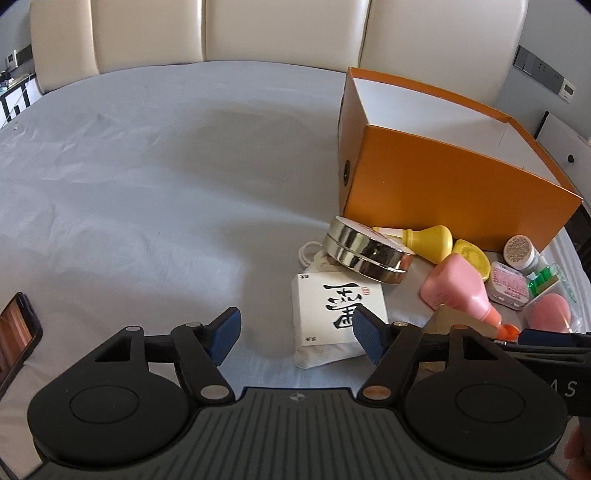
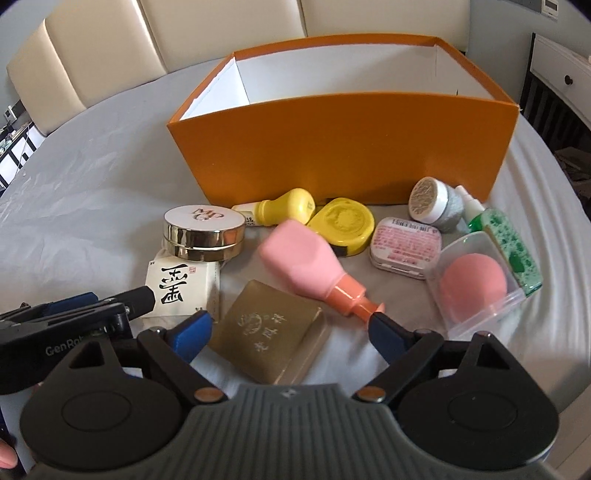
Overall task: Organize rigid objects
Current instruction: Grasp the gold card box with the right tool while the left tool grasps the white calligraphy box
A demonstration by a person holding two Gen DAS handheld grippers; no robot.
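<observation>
An open orange box (image 2: 343, 147) with a white inside stands on the grey sheet; it also shows in the left wrist view (image 1: 443, 177). Small items lie before it: a gold round compact (image 2: 204, 230), a white calligraphy packet (image 2: 181, 284), a pink bottle (image 2: 306, 262), a gold flat tin (image 2: 273, 332), a yellow bulb bottle (image 2: 288, 206), a yellow round case (image 2: 343, 225). My right gripper (image 2: 290, 328) is open around the gold tin. My left gripper (image 1: 295, 332) is open and empty, low beside the calligraphy packet (image 1: 338, 310).
A pink-labelled tin (image 2: 406, 247), a grey jar (image 2: 436, 205), a green spray bottle (image 2: 506, 240) and a clear case with a pink sponge (image 2: 474, 280) lie at the right. A phone (image 1: 16, 332) lies at the far left. Cream headboard panels (image 1: 258, 29) stand behind.
</observation>
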